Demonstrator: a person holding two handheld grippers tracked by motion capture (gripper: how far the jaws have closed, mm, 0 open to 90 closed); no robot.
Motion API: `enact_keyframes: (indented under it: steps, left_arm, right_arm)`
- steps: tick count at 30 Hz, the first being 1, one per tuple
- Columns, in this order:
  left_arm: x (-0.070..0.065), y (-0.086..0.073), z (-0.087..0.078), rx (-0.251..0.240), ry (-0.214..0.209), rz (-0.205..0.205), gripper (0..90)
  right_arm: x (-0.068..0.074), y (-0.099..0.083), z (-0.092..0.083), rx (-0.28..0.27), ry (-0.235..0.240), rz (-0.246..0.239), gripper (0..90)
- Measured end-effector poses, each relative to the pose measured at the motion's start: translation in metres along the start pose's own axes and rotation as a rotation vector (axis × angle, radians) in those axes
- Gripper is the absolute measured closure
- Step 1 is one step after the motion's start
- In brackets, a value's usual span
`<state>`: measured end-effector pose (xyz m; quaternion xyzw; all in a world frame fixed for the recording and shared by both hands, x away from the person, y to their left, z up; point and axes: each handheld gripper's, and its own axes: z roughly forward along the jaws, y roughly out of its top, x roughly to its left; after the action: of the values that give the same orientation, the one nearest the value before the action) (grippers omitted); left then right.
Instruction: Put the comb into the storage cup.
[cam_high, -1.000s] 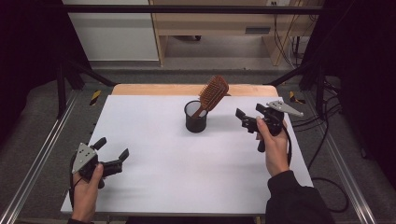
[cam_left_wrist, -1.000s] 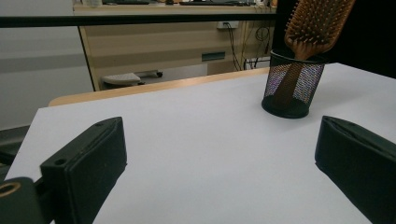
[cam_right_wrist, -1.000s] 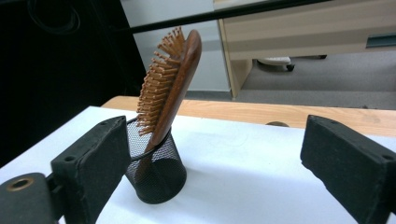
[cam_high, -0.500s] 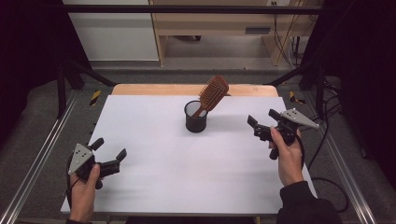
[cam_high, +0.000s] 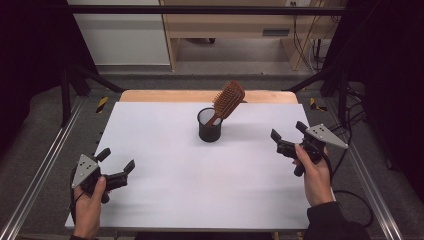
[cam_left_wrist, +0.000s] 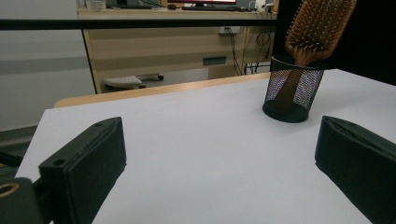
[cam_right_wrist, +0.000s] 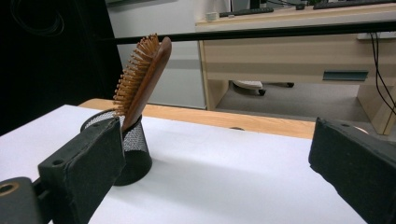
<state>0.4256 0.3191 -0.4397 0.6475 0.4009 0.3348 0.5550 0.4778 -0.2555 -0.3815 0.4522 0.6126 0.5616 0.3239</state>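
Because the hairbrush (cam_high: 227, 100) leans handle-down in the mesh cup (cam_high: 210, 125) at upper centre, a careless knock could topple both; the left gripper (cam_high: 116, 167) and right gripper (cam_high: 288, 134) hang spread and empty.

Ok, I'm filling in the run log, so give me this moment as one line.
left gripper: open, empty | right gripper: open, empty | hairbrush: handle-down, tilted in mesh cup | table: white
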Motion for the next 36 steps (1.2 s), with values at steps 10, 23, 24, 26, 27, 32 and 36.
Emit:
enact_keyframes:
  steps: [10,23,24,26,27,32,36]
  left_arm:
    - [-0.001,0.001,-0.003,-0.007,-0.004,0.0,2.2]
    - [0.002,0.001,-0.013,-0.017,-0.003,-0.004,2.1]
    - [0.002,0.0,-0.014,-0.019,-0.003,-0.005,2.2]
    - [0.003,0.0,-0.015,-0.02,-0.002,-0.007,2.2]
    - [0.003,0.0,-0.016,-0.021,-0.001,-0.008,2.2]
    - [0.004,0.0,-0.018,-0.032,-0.012,0.002,2.2]
    - [0.002,0.0,-0.018,-0.034,-0.019,0.009,2.2]
  right_arm:
    - [-0.006,-0.012,-0.014,0.001,-0.02,-0.027,6.6]
    - [-0.015,-0.034,-0.031,0.015,-0.038,-0.052,6.7]
    - [-0.016,-0.036,-0.032,0.016,-0.04,-0.053,6.3]
    - [-0.017,-0.04,-0.034,0.017,-0.042,-0.052,6.1]
    - [-0.018,-0.043,-0.036,0.016,-0.043,-0.054,6.1]
    - [-0.019,-0.051,-0.04,0.014,-0.04,-0.063,5.4]
    - [-0.018,-0.057,-0.043,0.012,-0.024,-0.069,5.0]
